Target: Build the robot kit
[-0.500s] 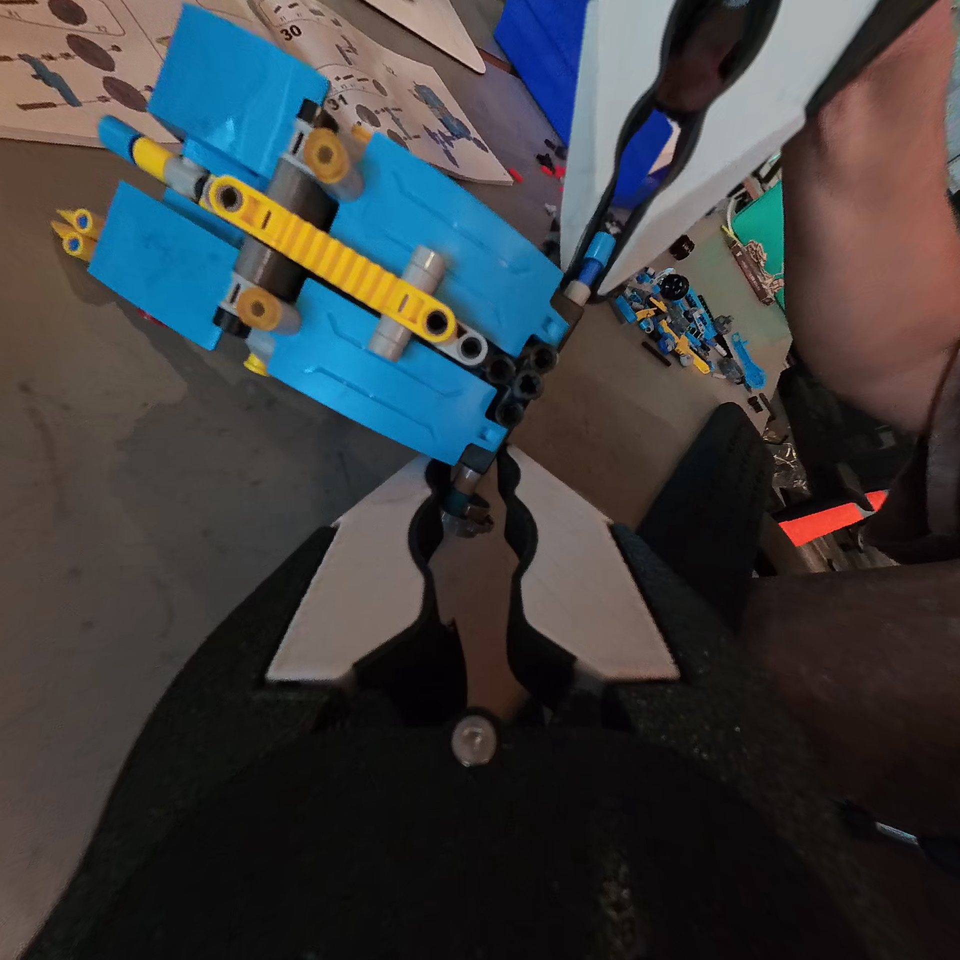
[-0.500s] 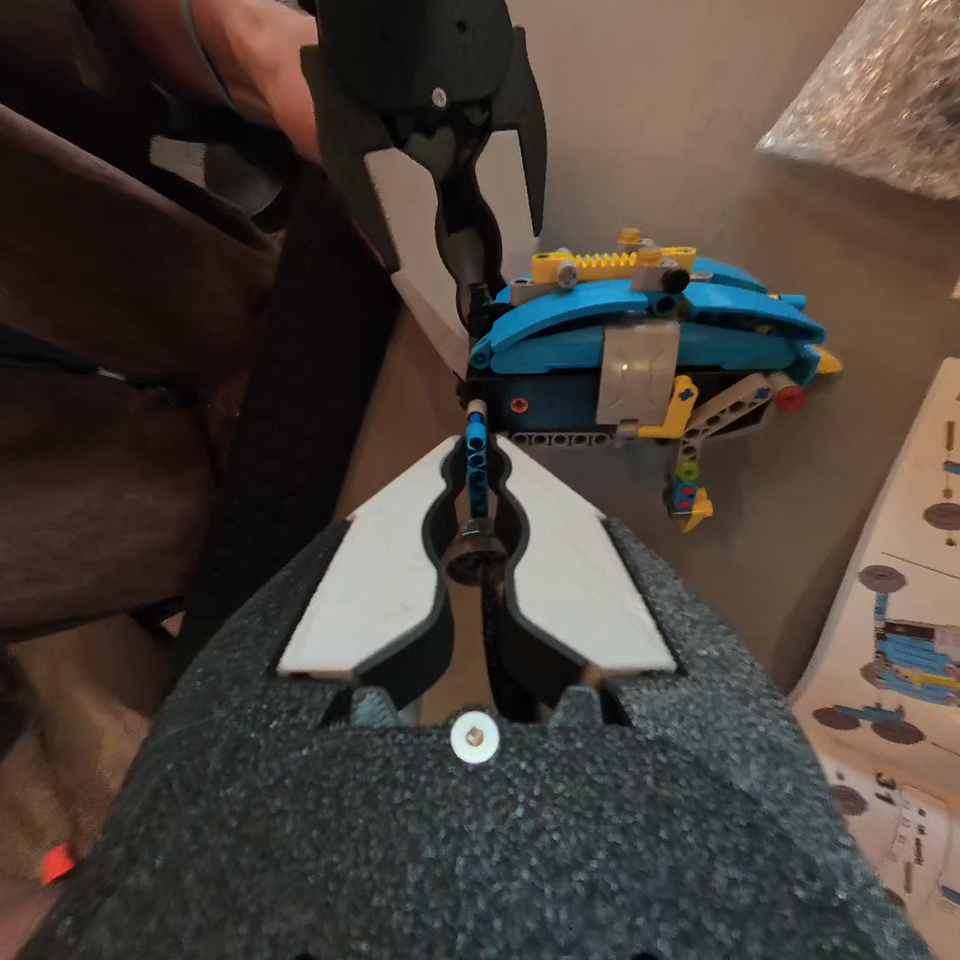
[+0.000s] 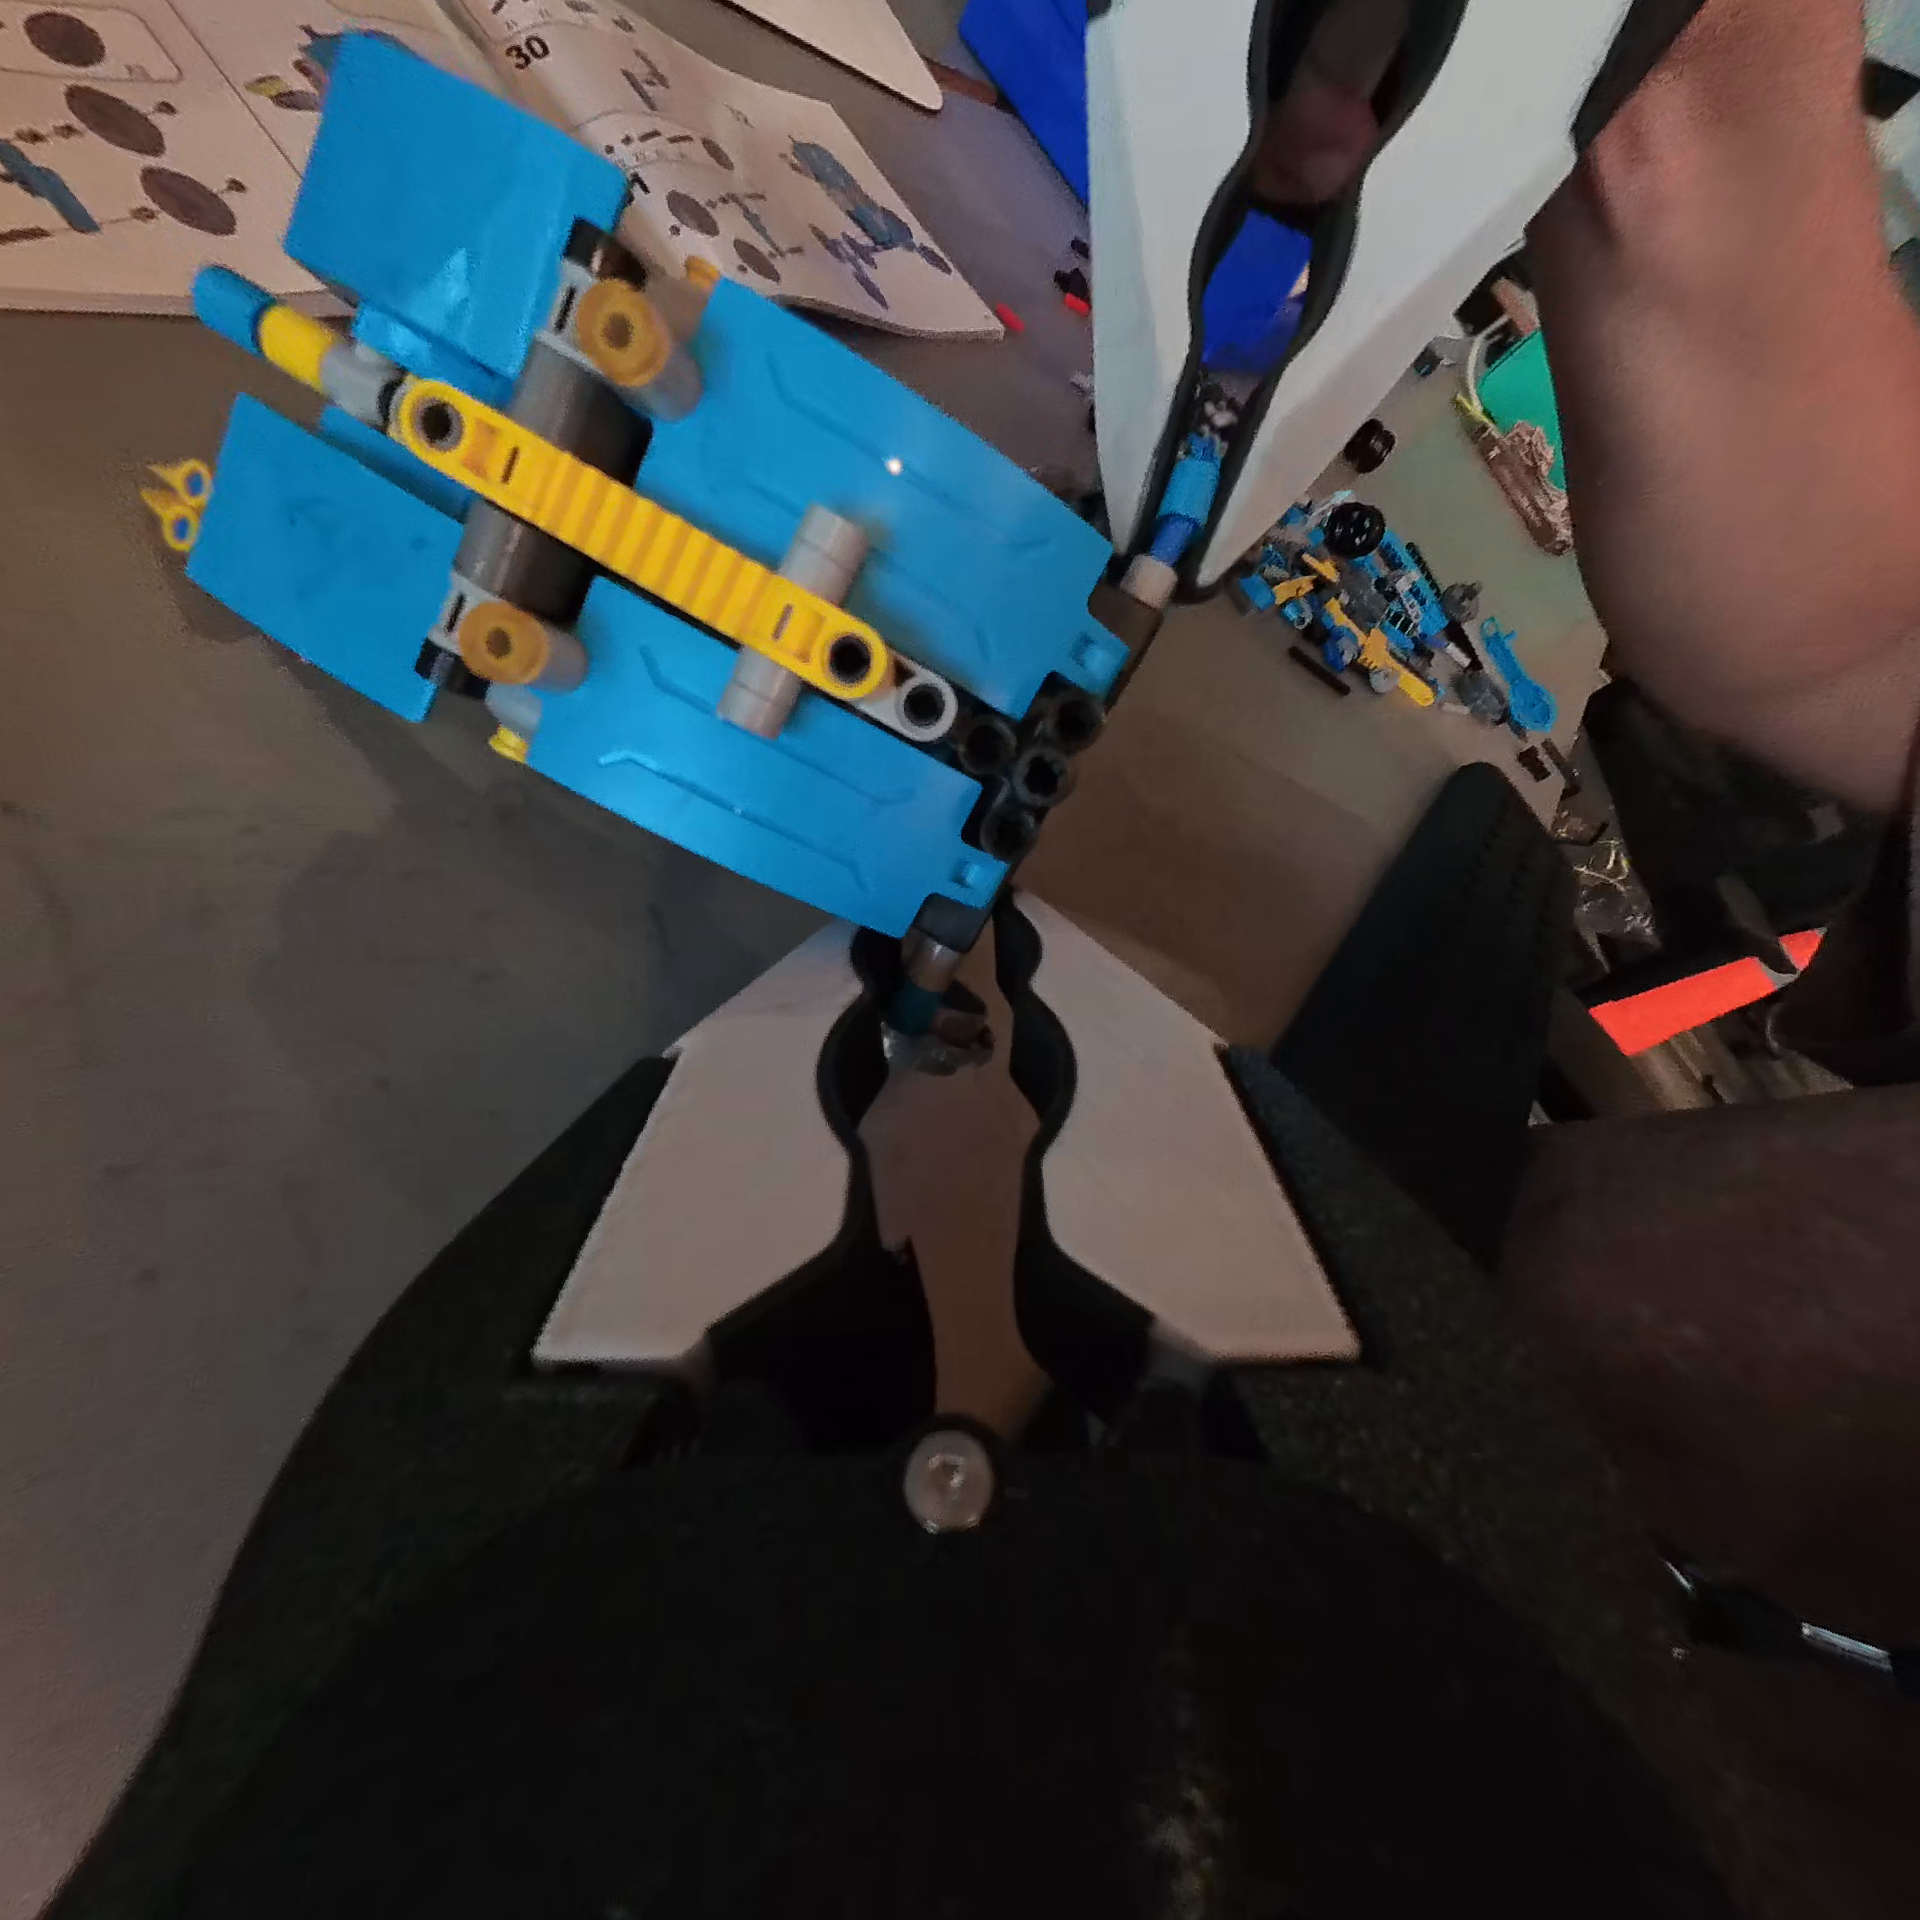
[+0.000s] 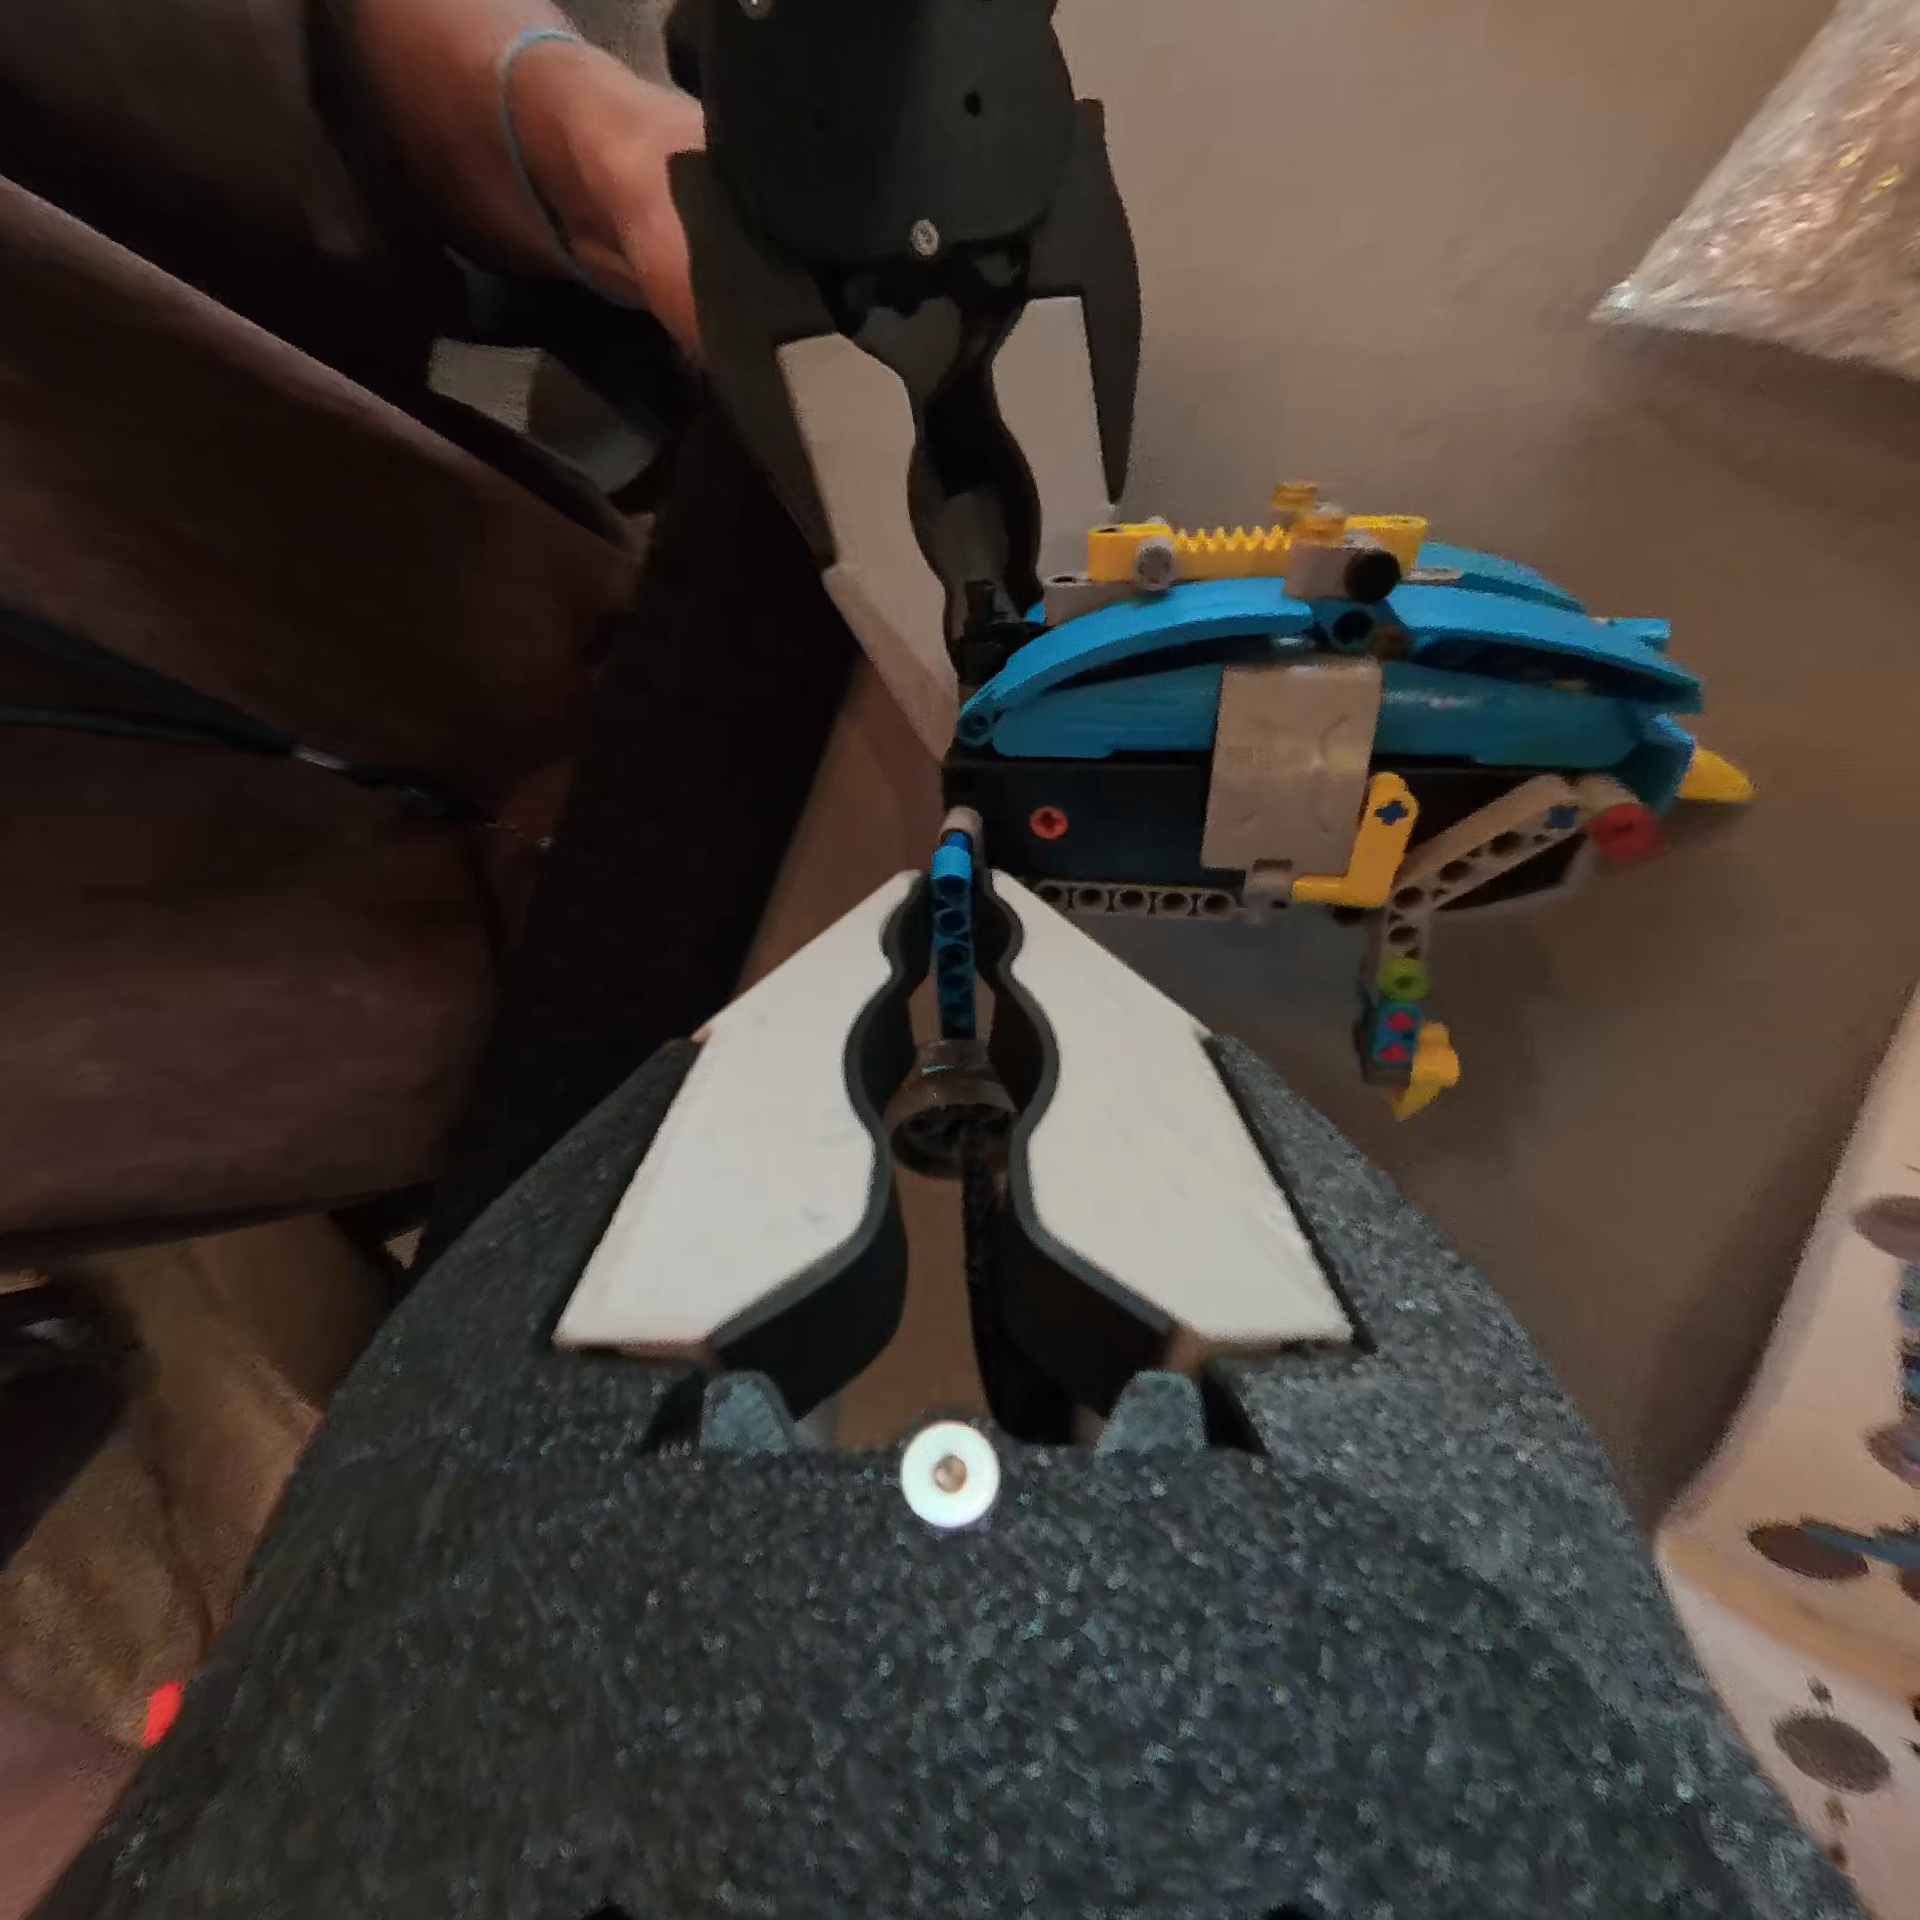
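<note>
Blue toy brick model (image 3: 727,582), held up off the grey table (image 3: 208,1143), right at both tong tips. Looks light, hard and bumpy; likely to pop apart if squeezed, so best gripped by the black end. Left tongs (image 3: 940,971) pinched narrow on its back corner. Right tongs (image 4: 956,904) closed tight on thin blue stick (image 4: 954,935), touching the model. Smooth curved panels, yellow toothed bar (image 3: 634,540). Paper booklet (image 3: 727,166) beyond.
</note>
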Demonstrator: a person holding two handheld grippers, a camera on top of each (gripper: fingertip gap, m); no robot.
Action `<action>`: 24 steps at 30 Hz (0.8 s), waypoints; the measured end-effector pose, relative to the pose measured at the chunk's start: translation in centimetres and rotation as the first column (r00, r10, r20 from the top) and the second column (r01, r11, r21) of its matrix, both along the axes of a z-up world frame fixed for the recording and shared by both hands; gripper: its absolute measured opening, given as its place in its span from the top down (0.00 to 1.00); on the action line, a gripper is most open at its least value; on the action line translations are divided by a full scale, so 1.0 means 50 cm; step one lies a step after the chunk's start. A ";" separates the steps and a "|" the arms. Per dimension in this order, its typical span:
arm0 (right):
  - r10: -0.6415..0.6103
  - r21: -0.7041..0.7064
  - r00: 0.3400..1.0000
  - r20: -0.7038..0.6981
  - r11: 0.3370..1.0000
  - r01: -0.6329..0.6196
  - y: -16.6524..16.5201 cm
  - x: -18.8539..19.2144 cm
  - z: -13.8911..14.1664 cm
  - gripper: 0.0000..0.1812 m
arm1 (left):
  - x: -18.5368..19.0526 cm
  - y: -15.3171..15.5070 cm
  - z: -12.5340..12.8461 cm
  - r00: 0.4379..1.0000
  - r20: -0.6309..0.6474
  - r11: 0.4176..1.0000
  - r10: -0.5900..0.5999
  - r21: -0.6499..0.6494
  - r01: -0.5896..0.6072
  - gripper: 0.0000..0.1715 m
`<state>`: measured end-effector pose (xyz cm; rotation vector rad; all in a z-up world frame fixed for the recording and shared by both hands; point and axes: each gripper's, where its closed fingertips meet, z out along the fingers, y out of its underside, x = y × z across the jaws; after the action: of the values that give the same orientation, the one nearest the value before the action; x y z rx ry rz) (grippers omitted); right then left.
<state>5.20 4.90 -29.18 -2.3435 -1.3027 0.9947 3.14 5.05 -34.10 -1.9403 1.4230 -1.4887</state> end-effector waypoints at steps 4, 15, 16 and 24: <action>0.043 0.075 0.978 0.205 0.995 -0.059 0.000 0.008 -0.010 0.96 | 0.004 -0.003 0.000 1.000 -0.003 1.000 -0.005 0.013 0.005 0.92; -0.013 0.170 0.976 0.216 0.985 -0.025 0.015 0.013 -0.013 0.95 | 0.008 0.003 -0.001 1.000 -0.005 1.000 0.009 -0.011 -0.009 0.92; -0.033 0.197 0.982 0.187 0.980 -0.005 0.013 0.015 -0.011 0.94 | 0.008 0.002 -0.001 1.000 -0.005 1.000 0.008 -0.008 -0.008 0.92; -0.127 0.378 0.992 0.027 0.919 0.108 0.019 0.016 0.018 0.94 | 0.009 0.001 -0.002 1.000 -0.005 1.000 0.001 -0.011 -0.001 0.92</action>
<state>6.00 5.84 -28.28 -2.1306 -1.2263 0.5884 3.58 5.10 -34.18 -1.9528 1.4184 -1.4957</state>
